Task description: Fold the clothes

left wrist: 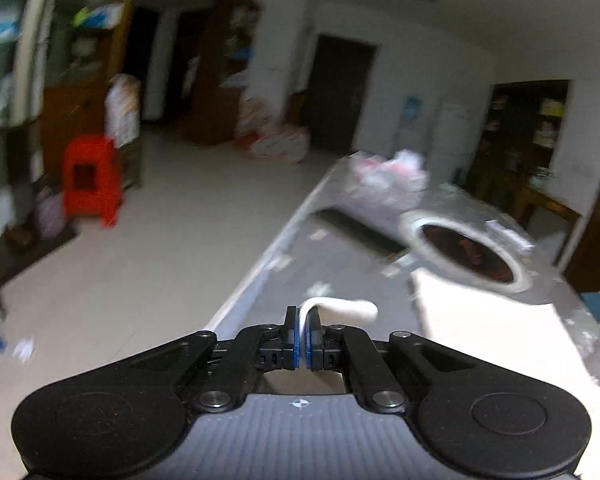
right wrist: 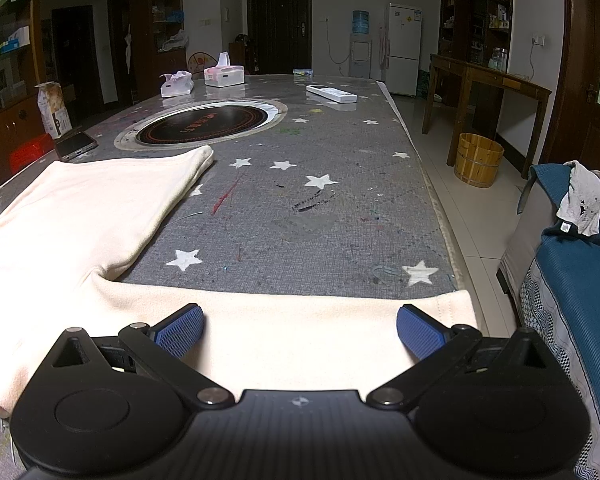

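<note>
A cream garment [right wrist: 80,216] lies spread on the grey star-patterned table [right wrist: 300,208], one sleeve running along the near edge. My right gripper [right wrist: 300,332] is open, its blue pads [right wrist: 180,330] wide apart just above that sleeve, touching nothing. My left gripper [left wrist: 303,332] is shut on a fold of the cream garment [left wrist: 340,308], lifted above the table; the rest of the garment [left wrist: 500,336] lies to its right. The left wrist view is motion-blurred.
A round black hotplate [right wrist: 204,124] is set in the table. Beyond it are tissue packs [right wrist: 224,74], a remote [right wrist: 332,94] and a phone [right wrist: 76,145] at the left edge. A blue sofa [right wrist: 576,272] stands right; a red stool [left wrist: 92,180] stands on the floor left.
</note>
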The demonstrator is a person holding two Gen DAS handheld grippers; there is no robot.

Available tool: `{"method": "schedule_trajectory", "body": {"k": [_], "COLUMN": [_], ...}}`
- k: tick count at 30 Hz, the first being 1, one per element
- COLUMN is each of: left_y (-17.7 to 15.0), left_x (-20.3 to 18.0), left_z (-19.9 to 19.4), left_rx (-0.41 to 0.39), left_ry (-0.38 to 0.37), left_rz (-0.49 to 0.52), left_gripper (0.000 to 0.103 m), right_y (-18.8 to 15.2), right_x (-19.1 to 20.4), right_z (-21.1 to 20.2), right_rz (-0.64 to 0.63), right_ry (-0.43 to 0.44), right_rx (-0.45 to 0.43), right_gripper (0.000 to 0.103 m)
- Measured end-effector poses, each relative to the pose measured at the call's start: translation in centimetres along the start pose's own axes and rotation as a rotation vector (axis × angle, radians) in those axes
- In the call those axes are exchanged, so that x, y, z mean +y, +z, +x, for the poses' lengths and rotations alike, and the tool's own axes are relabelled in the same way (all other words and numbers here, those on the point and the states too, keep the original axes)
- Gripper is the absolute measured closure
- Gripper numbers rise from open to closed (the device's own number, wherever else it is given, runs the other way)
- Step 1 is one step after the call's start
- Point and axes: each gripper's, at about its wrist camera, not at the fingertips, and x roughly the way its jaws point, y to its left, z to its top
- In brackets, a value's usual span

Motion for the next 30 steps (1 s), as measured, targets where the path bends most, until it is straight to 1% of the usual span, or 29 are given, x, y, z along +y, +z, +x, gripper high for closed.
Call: {"method": "schedule_trajectory", "body": {"k": [3,6,8,11,13,15,16,17,20,22,23,25,26,28,30], "left_y": [-1.3,-2.0,-2.3,-2.4,-2.2,-2.0,-1.8,-1.7,-1.4,-1.2,-1.2,-1.2,-1.1,-0.9,-0.7], "left_x": [1.9,3.0,3.2,2.9,3.0,2.7,2.4,2.1,1.9,2.0,2.0,2.3,2.4,2.5,2.2], "left_z": [0.3,0.2,0.1,0.3,0.4,0.6,0.7,0.9,1.9,3.0,3.6,4.7,5.0,5.3,5.7], "left_rx": [0.045,0.074,0.085,0.086,0.083,0.078,0.076,0.075,0.073,0.085,0.096,0.113,0.107,0.101,0.1], "left_ry": [0.071,0.119,0.15,0.228,0.234,0.222,0.221,0.222,0.229,0.24,0.253,0.286,0.289,0.304,0.367], "left_rz": [-0.048,-0.076,-0.058,-0.007,-0.015,-0.009,0.005,0.022,0.041,0.058,0.072,0.094,0.102,0.126,0.167], "left_gripper": [0.1,0.098,0.093,0.088,0.087,0.075,0.059,0.051,0.052,0.053,0.061,0.07,0.079,0.08,0.08], "right_y": [0.0,0.0,0.0,0.0,0.0,0.0,0.0,0.0,0.0,0.0,0.0,0.0,0.0,0.0,0.0], "right_x": [0.0,0.0,0.0,0.0,0.0,0.0,0.0,0.0,0.0,0.0,0.0,0.0,0.0,0.0,0.0], "right_z": [0.0,0.0,0.0,0.0,0.0,0.0,0.1,0.1,0.1,0.1,0.1,0.1,0.0,0.0,0.0], "right_rz": [0.0,0.0,0.0,0.0,0.0,0.0,0.0,0.0,0.0,0.0,0.0,0.0,0.0,0.0,0.0], "right_ry": [0.0,0.0,0.0,0.0,0.0,0.0,0.0,0.0,0.0,0.0,0.0,-0.001,-0.001,-0.001,-0.001], "right_rx": [0.0,0.0,0.0,0.0,0.0,0.0,0.0,0.0,0.0,0.0,0.0,0.0,0.0,0.0,0.0], "right_gripper": [0.0,0.0,0.0,0.0,0.0,0.0,0.0,0.0,0.0,0.0,0.0,0.0,0.0,0.0,0.0]}}
